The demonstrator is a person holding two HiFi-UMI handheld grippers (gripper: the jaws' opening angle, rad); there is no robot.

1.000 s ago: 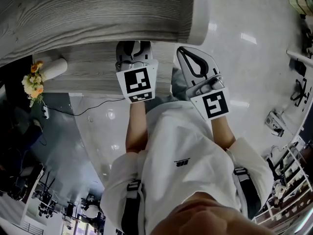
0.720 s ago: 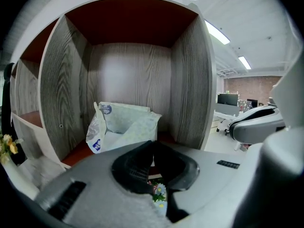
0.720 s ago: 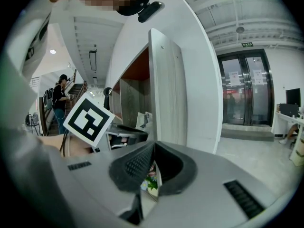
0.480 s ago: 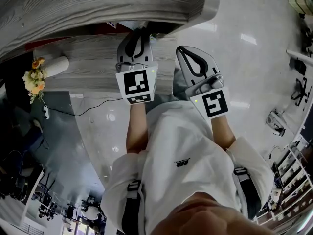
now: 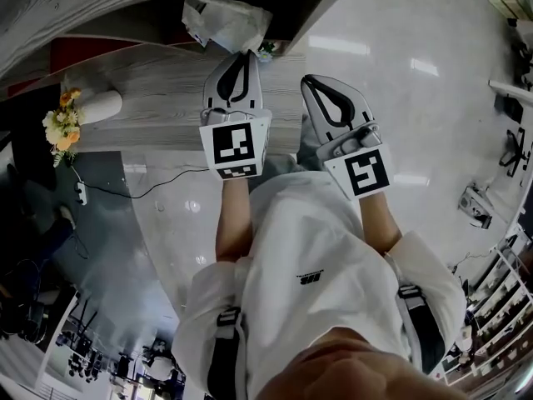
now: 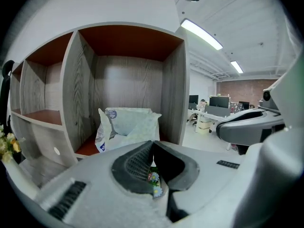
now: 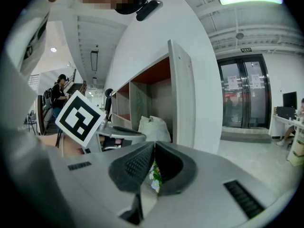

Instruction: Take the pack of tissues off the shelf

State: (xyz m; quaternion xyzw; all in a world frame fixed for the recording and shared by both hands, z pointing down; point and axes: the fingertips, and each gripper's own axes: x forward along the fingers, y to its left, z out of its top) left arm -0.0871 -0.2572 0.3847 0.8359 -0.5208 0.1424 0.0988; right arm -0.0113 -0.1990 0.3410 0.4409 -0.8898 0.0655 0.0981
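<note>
Pack of tissues [image 6: 127, 126] sits in the shelf [image 6: 173, 89], untouched; left gripper [image 6: 153, 143] and right gripper [image 7: 154, 145] are closed, empty.

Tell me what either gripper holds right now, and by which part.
Nothing is held. The left gripper and the right gripper both have their jaws together and empty; the pack of tissues sits on the shelf, ungripped.
</note>
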